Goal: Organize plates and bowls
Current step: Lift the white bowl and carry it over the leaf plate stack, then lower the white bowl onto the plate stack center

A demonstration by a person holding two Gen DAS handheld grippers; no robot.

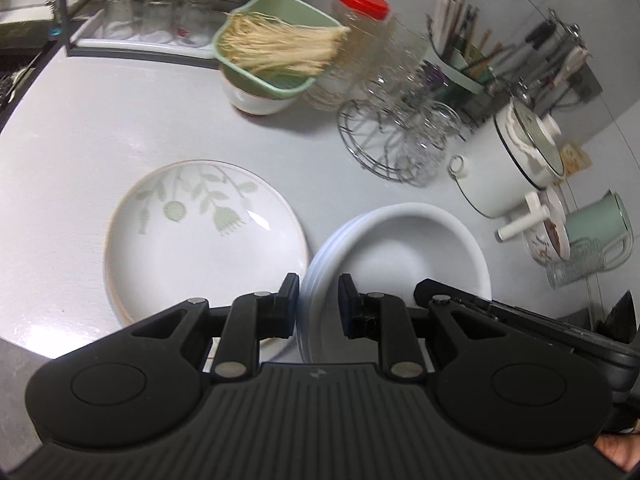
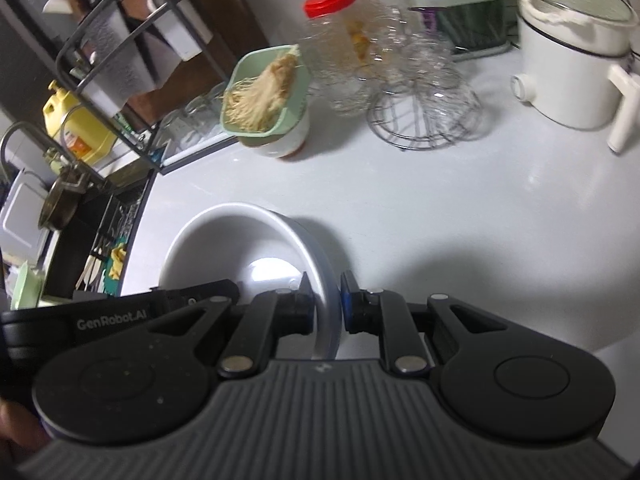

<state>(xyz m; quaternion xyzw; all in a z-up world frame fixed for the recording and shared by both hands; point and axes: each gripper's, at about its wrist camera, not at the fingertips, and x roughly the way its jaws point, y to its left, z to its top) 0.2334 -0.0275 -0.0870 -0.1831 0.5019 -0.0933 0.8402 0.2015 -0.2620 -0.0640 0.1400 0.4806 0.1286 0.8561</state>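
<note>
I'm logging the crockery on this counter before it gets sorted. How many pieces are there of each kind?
Leaf-patterned plates: 1 showing, though rims under it suggest a stack
White bowls: a stack, 3 by its rims, gripped on opposite sides by the left gripper and right gripper
Total: 4 clearly seen

Both the left gripper (image 1: 318, 294) and right gripper (image 2: 326, 294) are matte black, with ribbed bases, round side discs, silver pivot pins, and white "GenRobot.AI" lettering.
</note>
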